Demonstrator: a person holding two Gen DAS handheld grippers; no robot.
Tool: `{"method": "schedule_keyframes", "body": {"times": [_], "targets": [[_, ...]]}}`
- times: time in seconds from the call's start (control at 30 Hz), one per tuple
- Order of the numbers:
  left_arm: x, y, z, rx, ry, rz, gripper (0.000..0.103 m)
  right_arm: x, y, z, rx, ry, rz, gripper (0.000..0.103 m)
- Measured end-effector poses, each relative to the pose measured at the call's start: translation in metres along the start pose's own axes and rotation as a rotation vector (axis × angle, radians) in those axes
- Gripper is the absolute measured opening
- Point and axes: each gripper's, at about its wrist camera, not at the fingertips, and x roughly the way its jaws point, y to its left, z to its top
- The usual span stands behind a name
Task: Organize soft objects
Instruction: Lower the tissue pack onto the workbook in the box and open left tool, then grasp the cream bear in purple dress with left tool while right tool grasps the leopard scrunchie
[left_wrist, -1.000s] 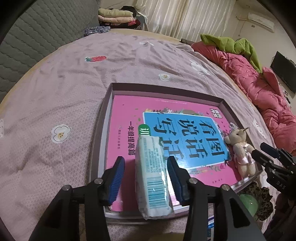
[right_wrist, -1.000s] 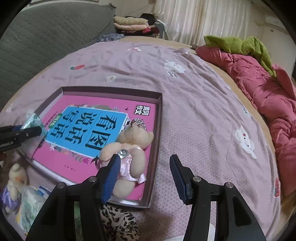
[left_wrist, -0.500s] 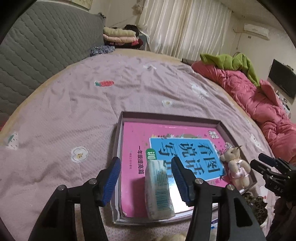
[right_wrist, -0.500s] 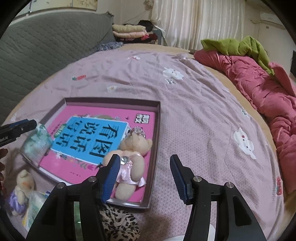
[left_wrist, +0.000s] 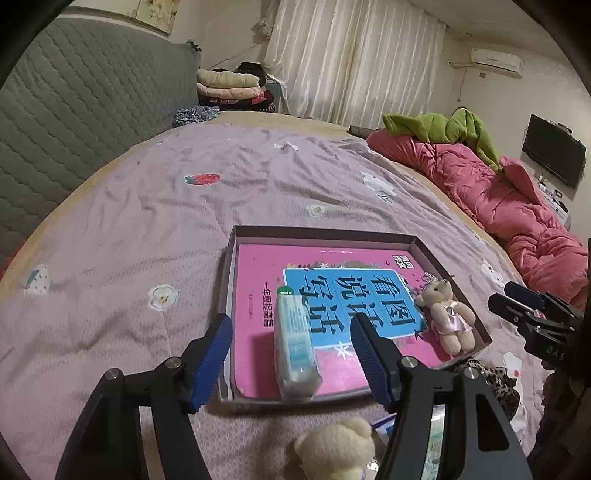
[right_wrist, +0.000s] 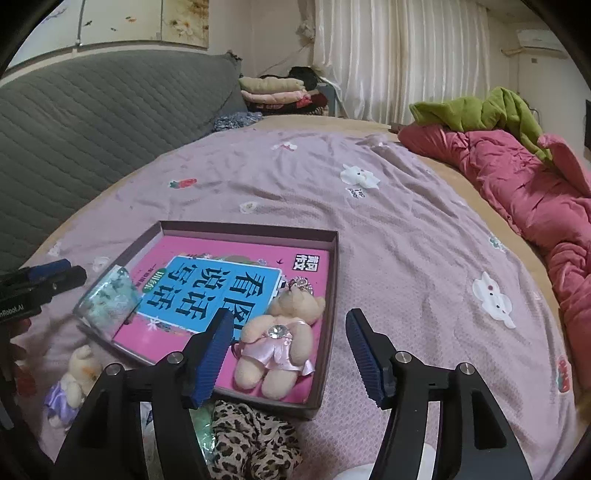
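- The left claw (left_wrist: 291, 350) is released; its jaws have just been opening, and the tissue pack (left_wrist: 296, 345) sits between them with clear gaps to both blue pads (left_wrist: 212, 356).
- The tissue pack lies lengthwise in the shallow box (left_wrist: 325, 233), on the pink book (left_wrist: 255, 288), its near end at the box's front edge.
- The right claw (right_wrist: 290, 350) is released too; its jaws have just been opening, and nothing is gripped. The bear in the pink dress (right_wrist: 282, 338) lies below and between the pads, closer to the left-hand one, without touching either.
- That bear rests on its back in the box's right front corner, partly on the book's blue panel (right_wrist: 218, 291).
- Outside the box, near its front edge on the bed sheet (right_wrist: 388, 229): a cream plush bear (left_wrist: 338, 448), a leopard-print cloth (right_wrist: 251, 439) and a small bear in purple (right_wrist: 72, 384).
- Farther off, a pink quilt (right_wrist: 535, 199) with a green garment (right_wrist: 476, 109) on it lies along the bed's right side; folded clothes (left_wrist: 229, 86) are stacked behind the bed by the grey padded headboard (left_wrist: 81, 110).
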Motion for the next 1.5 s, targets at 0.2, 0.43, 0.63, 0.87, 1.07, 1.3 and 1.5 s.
{"method": "schedule_keyframes", "body": {"times": [0.2, 0.43, 0.63, 0.87, 1.07, 1.3, 1.5], "targets": [[-0.009, -0.004, -0.009, -0.022, 0.010, -0.014, 0.066, -0.009, -0.004, -0.003, 0.014, -0.012, -0.001, 0.069], [-0.020, -0.006, -0.021, -0.028, 0.026, -0.021, 0.066, -0.024, -0.001, -0.012, 0.019, -0.017, 0.011, 0.069], [-0.028, -0.006, -0.031, -0.048, 0.047, -0.032, 0.066, -0.035, 0.012, -0.025, -0.001, 0.001, 0.025, 0.069], [-0.033, -0.012, -0.045, -0.042, 0.086, -0.035, 0.066, -0.043, 0.021, -0.041, -0.010, 0.042, 0.044, 0.070], [-0.033, -0.019, -0.059, -0.035, 0.141, -0.046, 0.066, -0.049, 0.022, -0.053, 0.001, 0.078, 0.050, 0.070], [-0.030, -0.029, -0.075, -0.010, 0.197, -0.038, 0.066, -0.052, 0.020, -0.065, 0.013, 0.116, 0.047, 0.070], [-0.022, -0.026, -0.080, -0.031, 0.232, -0.048, 0.066, -0.050, 0.022, -0.071, -0.015, 0.144, 0.042, 0.070]]}}
